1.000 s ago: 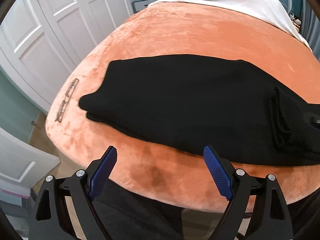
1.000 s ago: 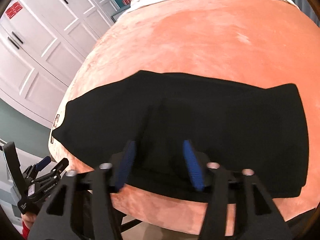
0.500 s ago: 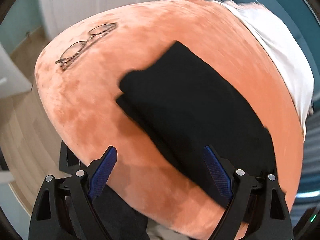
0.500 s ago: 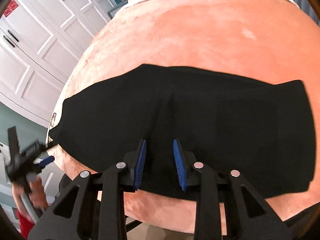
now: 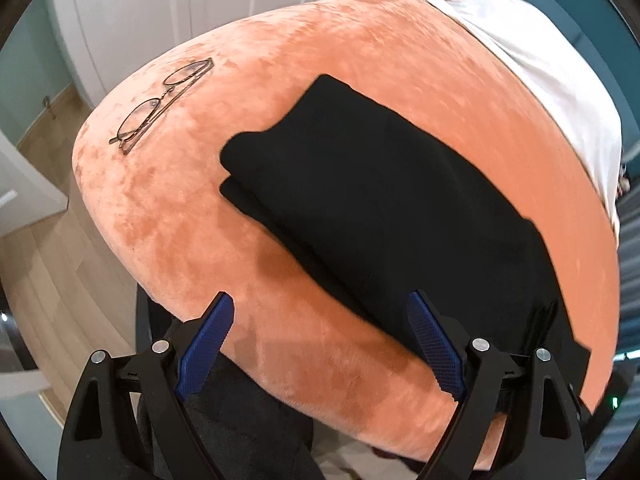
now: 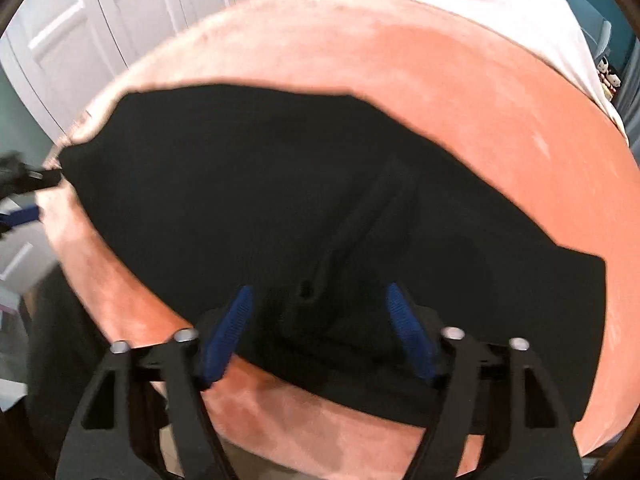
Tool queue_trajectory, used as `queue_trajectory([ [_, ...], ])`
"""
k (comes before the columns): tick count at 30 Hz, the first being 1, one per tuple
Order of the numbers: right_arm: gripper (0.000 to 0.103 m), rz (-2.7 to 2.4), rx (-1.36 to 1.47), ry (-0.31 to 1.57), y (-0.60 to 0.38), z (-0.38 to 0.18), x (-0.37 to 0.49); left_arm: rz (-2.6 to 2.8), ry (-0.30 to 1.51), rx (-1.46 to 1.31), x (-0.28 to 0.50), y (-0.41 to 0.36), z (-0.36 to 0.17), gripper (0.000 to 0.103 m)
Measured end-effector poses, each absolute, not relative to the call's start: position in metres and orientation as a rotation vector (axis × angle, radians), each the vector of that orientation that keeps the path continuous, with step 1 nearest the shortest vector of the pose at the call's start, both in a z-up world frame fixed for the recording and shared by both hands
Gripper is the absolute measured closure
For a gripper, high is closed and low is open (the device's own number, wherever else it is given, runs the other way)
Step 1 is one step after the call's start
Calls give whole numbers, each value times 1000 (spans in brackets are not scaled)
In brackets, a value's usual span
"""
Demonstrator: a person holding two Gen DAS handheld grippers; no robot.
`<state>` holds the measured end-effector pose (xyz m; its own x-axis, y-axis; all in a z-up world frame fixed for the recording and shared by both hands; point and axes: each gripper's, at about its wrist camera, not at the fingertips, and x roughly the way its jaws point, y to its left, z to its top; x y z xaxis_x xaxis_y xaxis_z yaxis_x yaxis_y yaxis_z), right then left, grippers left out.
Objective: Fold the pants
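Black pants (image 5: 384, 208) lie folded lengthwise on an orange bed (image 5: 168, 216), long axis running diagonally from near eyeglasses (image 5: 160, 100) toward lower right, far end cut off. The left hand-held gripper (image 5: 320, 344) hovers spread wide, empty. The right hand-held gripper (image 6: 320, 332), blurred, is opening over the waist.

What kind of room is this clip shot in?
Most likely a bedroom: the black pants lie on a bed under an orange plush blanket, white bedding lies at its far end, and white panelled wardrobe doors stand alongside.
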<state>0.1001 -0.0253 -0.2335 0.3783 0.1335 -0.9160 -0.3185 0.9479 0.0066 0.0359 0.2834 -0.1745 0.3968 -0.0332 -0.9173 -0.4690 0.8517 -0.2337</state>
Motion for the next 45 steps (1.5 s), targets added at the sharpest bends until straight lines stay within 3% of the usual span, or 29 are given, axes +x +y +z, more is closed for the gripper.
queue_trajectory([
  [3,86,289,-134,1147,-31,-227,106,293,1145,-474,37,284,-178,17],
  [10,90,357,25,1117,-17,-198,138,332,1136,-637,43,313,-193,17],
  [12,87,366,-40,1186,0,-225,148,332,1137,-693,49,322,-200,17],
  [13,80,372,-55,1210,5,-239,149,337,1145,-712,52,325,-203,17],
  [15,77,364,-13,1159,1,-230,143,321,1142,-797,60,335,-212,17],
  [20,49,345,160,1093,-49,-197,116,388,1147,-821,77,338,-225,16],
  [22,49,299,187,1065,-84,-186,102,423,1144,-704,86,325,-215,46],
  [23,48,276,193,1052,-97,-179,91,371,1131,-641,92,312,-204,81],
  [26,41,170,214,1020,-145,-165,64,330,1048,-462,96,271,-161,91],
  [29,37,88,266,993,-191,-162,48,165,970,-295,95,199,-111,91],
  [32,37,47,341,988,-215,-165,43,-54,988,-206,86,118,-98,85],
  [33,37,45,358,989,-218,-165,43,-146,1035,-182,80,87,-107,73],
  [36,35,41,421,1008,-238,-174,39,-321,1195,-74,57,16,-145,54],
  [38,34,44,419,1022,-241,-180,40,-297,1180,52,36,-6,-153,49],
  [40,34,63,415,1029,-243,-181,38,-289,1110,161,11,-13,-150,38],
  [45,26,172,363,1024,-217,-168,49,-211,997,138,-27,29,-118,20],
])
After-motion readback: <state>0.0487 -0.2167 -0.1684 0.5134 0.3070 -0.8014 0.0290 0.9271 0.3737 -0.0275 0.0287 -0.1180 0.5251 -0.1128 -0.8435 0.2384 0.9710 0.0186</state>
